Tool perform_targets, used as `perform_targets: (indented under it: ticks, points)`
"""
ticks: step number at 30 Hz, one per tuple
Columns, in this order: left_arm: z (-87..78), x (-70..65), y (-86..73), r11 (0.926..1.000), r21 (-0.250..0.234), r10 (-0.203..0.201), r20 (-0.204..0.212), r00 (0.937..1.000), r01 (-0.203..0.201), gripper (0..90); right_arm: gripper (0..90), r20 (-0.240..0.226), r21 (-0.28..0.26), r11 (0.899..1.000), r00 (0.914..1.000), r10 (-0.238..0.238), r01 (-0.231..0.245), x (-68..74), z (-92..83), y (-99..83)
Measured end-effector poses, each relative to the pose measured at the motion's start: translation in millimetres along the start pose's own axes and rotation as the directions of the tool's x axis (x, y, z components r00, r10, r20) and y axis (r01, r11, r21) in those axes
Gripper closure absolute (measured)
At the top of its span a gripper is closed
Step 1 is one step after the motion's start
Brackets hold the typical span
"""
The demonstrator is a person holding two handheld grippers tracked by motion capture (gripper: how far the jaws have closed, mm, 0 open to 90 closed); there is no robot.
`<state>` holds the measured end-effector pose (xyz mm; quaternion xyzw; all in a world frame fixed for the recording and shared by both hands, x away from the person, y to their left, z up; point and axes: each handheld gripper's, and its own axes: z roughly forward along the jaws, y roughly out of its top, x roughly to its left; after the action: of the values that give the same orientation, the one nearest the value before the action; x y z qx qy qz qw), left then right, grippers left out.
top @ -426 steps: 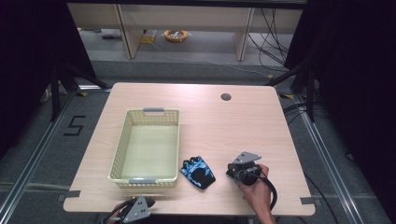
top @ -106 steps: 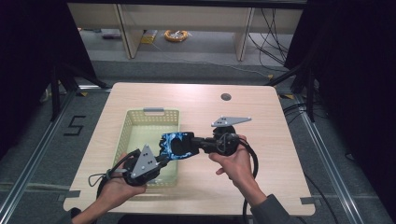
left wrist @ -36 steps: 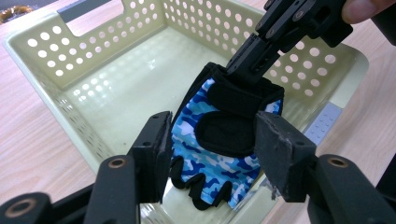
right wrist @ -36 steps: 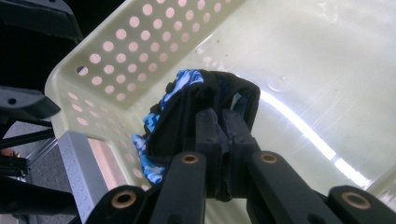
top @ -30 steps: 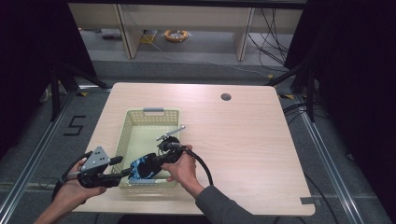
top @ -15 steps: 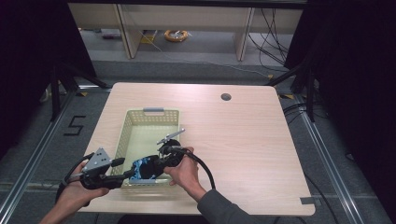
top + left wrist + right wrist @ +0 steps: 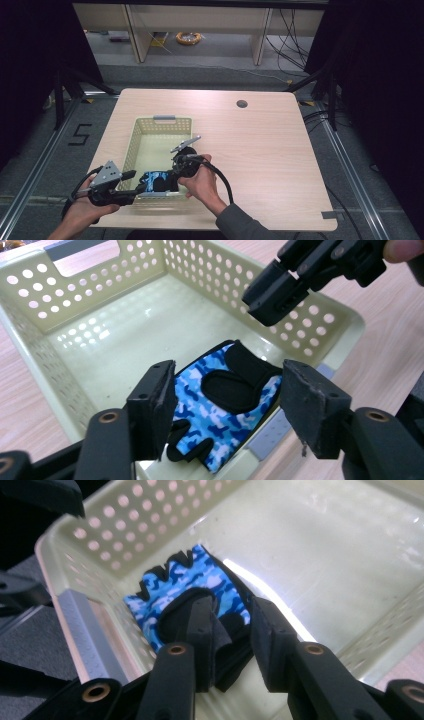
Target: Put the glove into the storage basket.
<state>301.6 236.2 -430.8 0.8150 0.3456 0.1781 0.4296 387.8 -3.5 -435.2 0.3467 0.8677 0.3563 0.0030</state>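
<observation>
Lying in basket: the blue camouflage glove (image 7: 159, 181) rests at the near end of the pale yellow basket (image 7: 150, 131), close to its near wall, as the high view shows.
Basket place: it stands on the left half of the wooden tabletop (image 7: 270, 150), its long side running away from the person.
Left gripper, high view: the left gripper (image 7: 131, 189) is held at the near-left corner of the basket, fingers pointing toward the glove.
Right gripper, high view: the right gripper (image 7: 172, 176) reaches into the basket from the right, tips at the glove.
Left gripper view: the left gripper (image 7: 225, 405) has its fingers (image 7: 152, 407) spread wide and has just been opening; the glove (image 7: 220, 402) lies beyond them on the basket (image 7: 90, 305) floor, untouched by either pad.
Other gripper there: the right gripper's black tips (image 7: 275, 292) hang above the glove, over the basket's far-right wall.
Right gripper view: the right gripper (image 7: 235, 630) has its fingers (image 7: 272, 635) parted a little, having just been opening; the black cuff of the glove (image 7: 185, 590) sits in the gap against one pad, while the other pad stands apart from it.
Glove pose there: it lies flat by the basket's (image 7: 350, 550) handle end.
</observation>
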Motion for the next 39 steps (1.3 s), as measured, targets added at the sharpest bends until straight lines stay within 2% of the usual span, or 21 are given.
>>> perform_targets:
  ticks: [1, 2, 4, 5, 6, 8, 9, 13, 14, 15, 17, 18, 20, 22, 24, 27, 29, 32, 33, 38, 39]
  points:
    - [-0.3, -0.8, 0.4, 1.0, 0.003, 0.006, 0.002, 1.0, -0.006, 36.3, 70.6, -0.012, -0.001, 1.0, 0.9999, 0.006, -0.006, -0.3, -1.8, 0.0]
    - [1.5, -3.8, 0.1, 0.9997, -0.018, -0.018, 0.003, 0.9998, 0.018, 35.6, 70.1, -0.002, -0.017, 1.0, 1.0, 0.001, -0.001, -1.2, -4.1, 0.0]
    - [1.7, -5.0, 0.7, 0.9999, -0.002, 0.014, 0.006, 0.9999, -0.014, 35.2, 68.4, -0.009, -0.037, 0.999, 0.9999, -0.01, 0.009, -3.0, -8.4, -0.5]
    - [2.3, -6.8, 1.1, 1.0, -0.003, 0.01, 0.006, 0.9999, -0.01, 34.9, 67.7, -0.021, -0.034, 0.999, 0.9996, -0.019, 0.018, -4.5, -11.0, -0.9]
    - [4.8, -9.4, 0.9, 0.9995, -0.028, -0.013, 0.015, 0.9998, 0.014, 34.2, 67.4, -0.01, -0.039, 0.999, 0.9999, -0.007, 0.006, -4.2, -13.9, -1.9]
    - [5.3, -13.2, 2.0, 0.9997, -0.021, -0.015, 0.02, 0.9997, 0.016, 33.2, 65.5, -0.011, -0.065, 0.998, 0.9998, -0.017, 0.016, -4.4, -18.2, -4.2]
    - [5.2, -12.2, 2.9, 0.9998, -0.011, 0.014, 0.028, 0.9995, -0.014, 32.4, 64.4, -0.013, -0.069, 0.997, 0.9997, -0.02, 0.019, -5.2, -20.9, -5.6]
    - [9.1, -21.2, 3.8, 0.9989, -0.035, -0.03, 0.04, 0.9988, 0.031, 31.2, 59.7, -0.015, -0.093, 0.996, 0.9998, -0.012, 0.011, -7.4, -30.4, -9.6]
    - [9.9, -21.1, 4.3, 0.9992, -0.037, -0.01, 0.051, 0.9986, 0.012, 30.9, 59.0, -0.021, -0.113, 0.993, 0.9995, -0.022, 0.019, -8.6, -32.5, -10.6]
    - [10.6, -23.1, 4.3, 0.999, -0.041, -0.016, 0.05, 0.9986, 0.018, 30.6, 58.1, -0.026, -0.102, 0.994, 0.9992, -0.032, 0.029, -9.7, -36.1, -11.9]
    - [12.3, -25.6, 4.2, 0.9989, -0.042, -0.018, 0.063, 0.9978, 0.021, 30.3, 56.5, -0.027, -0.125, 0.992, 0.9991, -0.033, 0.03, -9.6, -40.5, -15.8]
    - [13.9, -27.8, 4.0, 0.9979, -0.052, -0.035, 0.07, 0.9969, 0.039, 30.0, 55.3, -0.033, -0.118, 0.992, 0.9988, -0.037, 0.033, -10.3, -43.5, -17.7]
    - [14.4, -29.0, 4.8, 0.9985, -0.047, -0.026, 0.073, 0.997, 0.03, 29.8, 54.2, -0.025, -0.132, 0.991, 0.999, -0.037, 0.033, -12.6, -48.6, -22.2]
    - [15.5, -32.1, 5.3, 0.9978, -0.052, -0.037, 0.076, 0.9965, 0.041, 29.6, 53.3, -0.053, -0.147, 0.989, 0.9985, -0.017, 0.01, -14.7, -53.1, -26.6]
    - [17.4, -34.4, 5.6, 0.997, -0.061, -0.042, 0.093, 0.9948, 0.048, 29.5, 52.9, -0.045, -0.171, 0.985, 0.9986, -0.029, 0.021, -18.3, -59.9, -31.4]
    - [19.3, -37.5, 6.0, 0.9965, -0.064, -0.047, 0.099, 0.9939, 0.054, 29.3, 52.4, -0.063, -0.199, 0.98, 0.998, -0.008, -0.005, -20.9, -67.2, -37.3]
    - [20.6, -38.6, 6.6, 0.9967, -0.063, -0.044, 0.105, 0.9935, 0.051, 29.2, 52.1, -0.048, -0.217, 0.976, 0.9987, -0.014, 0.004, -24.5, -73.0, -42.3]
    - [21.9, -40.8, 7.1, 0.997, -0.058, -0.045, 0.103, 0.9937, 0.051, 28.9, 50.9, -0.051, -0.23, 0.973, 0.9987, 0.006, -0.017, -28.0, -80.3, -48.8]
    - [22.7, -41.5, 7.1, 0.9969, -0.059, -0.046, 0.108, 0.9931, 0.052, 28.7, 50.4, -0.04, -0.241, 0.971, 0.9991, -0.014, 0.004, -31.4, -82.9, -51.0]
    - [25.2, -45.9, 7.1, 0.9973, -0.058, -0.038, 0.108, 0.9935, 0.044, 27.0, 46.0, -0.047, -0.248, 0.967, 0.9979, 0.045, -0.056, -34.8, -90.6, -60.7]
    - [26.2, -47.7, 6.8, 0.9965, -0.065, -0.045, 0.112, 0.9926, 0.053, 26.7, 45.4, -0.03, -0.264, 0.964, 0.9994, 0.02, -0.027, -37.9, -91.2, -62.1]
